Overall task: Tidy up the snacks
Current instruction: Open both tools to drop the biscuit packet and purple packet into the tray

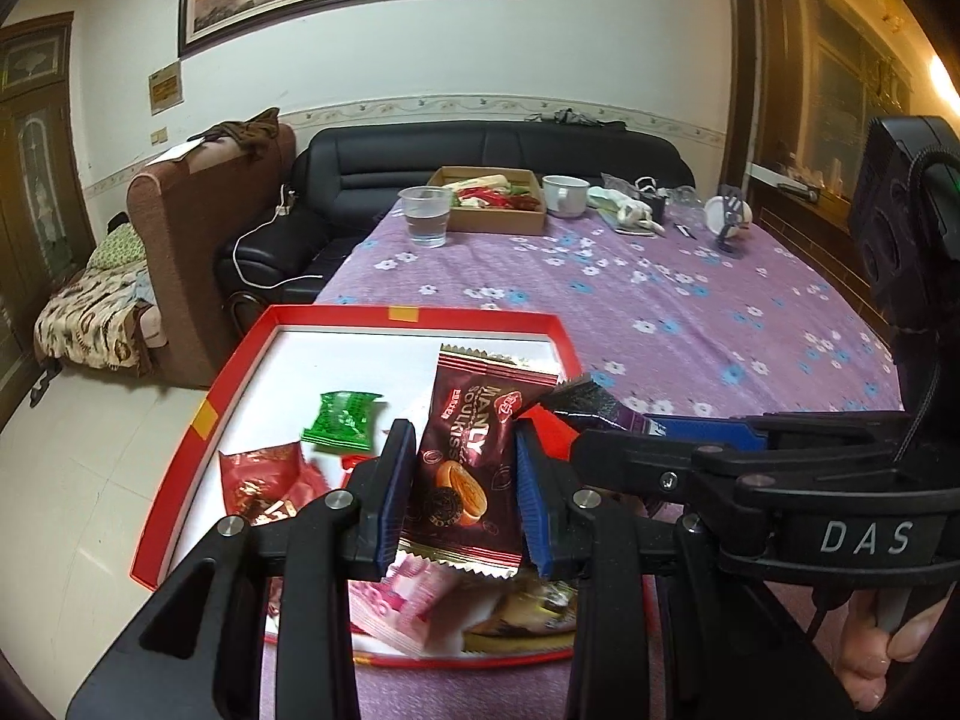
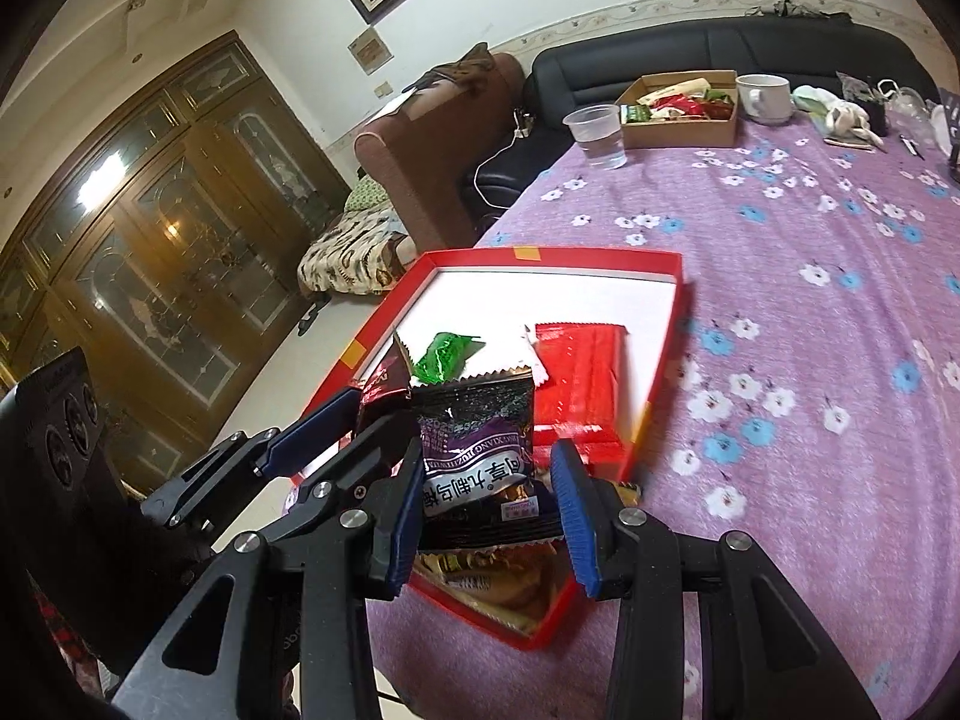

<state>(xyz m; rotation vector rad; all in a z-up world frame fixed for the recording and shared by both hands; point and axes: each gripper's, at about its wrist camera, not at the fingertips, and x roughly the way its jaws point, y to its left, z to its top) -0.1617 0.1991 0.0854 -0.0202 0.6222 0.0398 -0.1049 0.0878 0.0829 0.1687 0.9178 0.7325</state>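
My left gripper [image 1: 465, 480] is shut on a dark brown cookie packet [image 1: 462, 462], held upright above the red tray [image 1: 336, 315]. To its right, my right gripper [image 1: 606, 429] carries a black and purple packet [image 1: 591, 402]. In the right wrist view, my right gripper [image 2: 486, 504] is shut on that black and purple packet [image 2: 480, 450] over the tray's near end [image 2: 540, 255]. My left gripper [image 2: 381, 405] hangs just left of it with the brown packet [image 2: 378, 384]. A green packet [image 2: 447, 354], a red packet [image 2: 576, 384] and several others lie in the tray.
A cardboard box [image 2: 678, 120] filled with snacks stands at the table's far end, with a plastic cup of water [image 2: 597, 129] to its left and a white mug [image 2: 765, 96] to its right. A purple flowered cloth [image 2: 810, 300] covers the table. Sofas stand beyond.
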